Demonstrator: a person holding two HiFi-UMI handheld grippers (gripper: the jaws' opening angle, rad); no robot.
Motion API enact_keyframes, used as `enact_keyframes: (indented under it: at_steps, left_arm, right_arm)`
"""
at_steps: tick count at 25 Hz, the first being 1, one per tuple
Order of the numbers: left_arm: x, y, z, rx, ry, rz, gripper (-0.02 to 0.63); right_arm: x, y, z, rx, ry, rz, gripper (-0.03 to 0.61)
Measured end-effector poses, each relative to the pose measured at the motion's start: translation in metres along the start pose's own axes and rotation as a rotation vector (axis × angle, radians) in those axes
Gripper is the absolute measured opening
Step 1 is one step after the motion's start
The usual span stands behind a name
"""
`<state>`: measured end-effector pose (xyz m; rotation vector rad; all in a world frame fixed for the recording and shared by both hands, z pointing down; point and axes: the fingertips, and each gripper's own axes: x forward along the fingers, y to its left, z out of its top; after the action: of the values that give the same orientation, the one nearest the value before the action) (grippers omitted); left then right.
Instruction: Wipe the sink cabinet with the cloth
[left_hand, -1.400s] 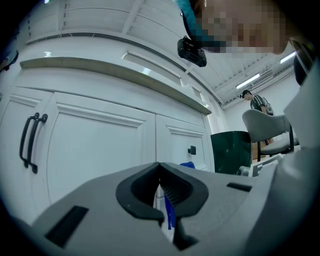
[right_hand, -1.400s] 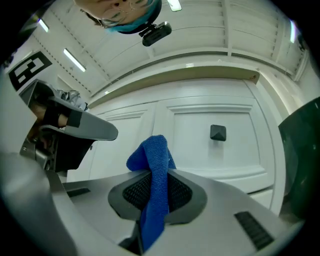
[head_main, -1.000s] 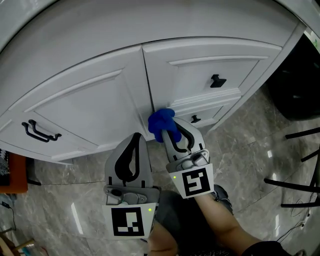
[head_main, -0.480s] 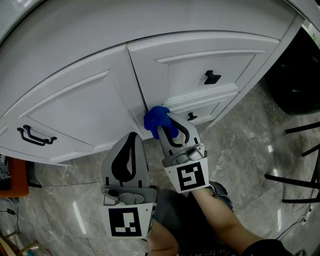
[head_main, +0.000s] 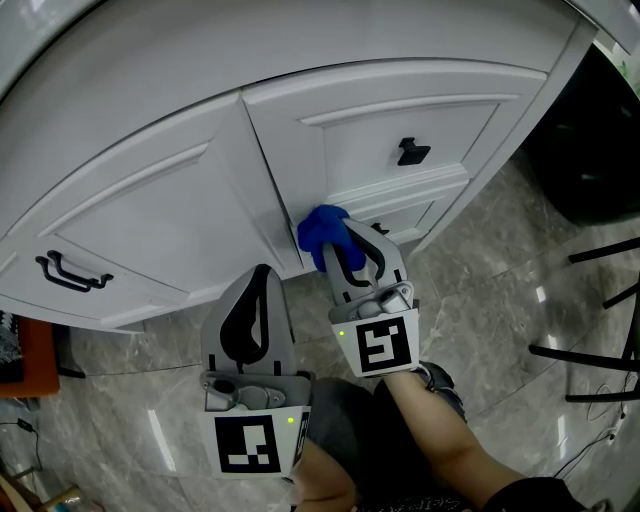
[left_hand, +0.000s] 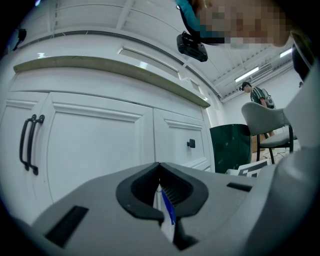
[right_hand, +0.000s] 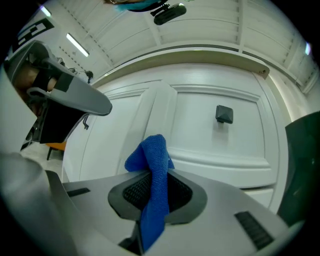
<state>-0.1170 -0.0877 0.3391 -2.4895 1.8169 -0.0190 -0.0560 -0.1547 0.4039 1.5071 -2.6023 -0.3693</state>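
cloth (head_main: 322, 232) before cabinet (head_main: 120, 110), between door (head_main: 140, 235) and drawers (head_main: 360, 150)

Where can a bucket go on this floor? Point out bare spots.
Bare floor lies between the cabinet corner and the black chair legs. Another patch sits under the handled door, left of the left gripper. It is crowded around the right gripper, cloth and shoe.

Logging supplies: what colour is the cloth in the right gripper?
Blue cloth, clearest in right gripper view.

A glossy grey marbled floor (head_main: 480, 290) is seen, streaked with reflected light. Thin black furniture legs (head_main: 600, 362) are set at its right edge. A dark green bin (left_hand: 227, 147) is placed beside a grey chair (left_hand: 262, 120); strip lights (left_hand: 252, 74) are mounted overhead.
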Motion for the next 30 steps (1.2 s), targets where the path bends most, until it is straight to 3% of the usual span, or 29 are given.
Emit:
enact_keyframes:
  at_steps: [14,30]
  left_arm:
    - [0.0,-0.008,0.005,-0.01,-0.014,-0.021,0.005]
    - [-0.001,-0.008,0.005,-0.033,-0.018,-0.024,0.005]
  right_arm:
    - [-0.006,-0.02,-0.005,-0.007,0.031,-0.054,0.058]
    - [-0.015,-0.05,-0.016,0.062,0.041,-0.124,0.058]
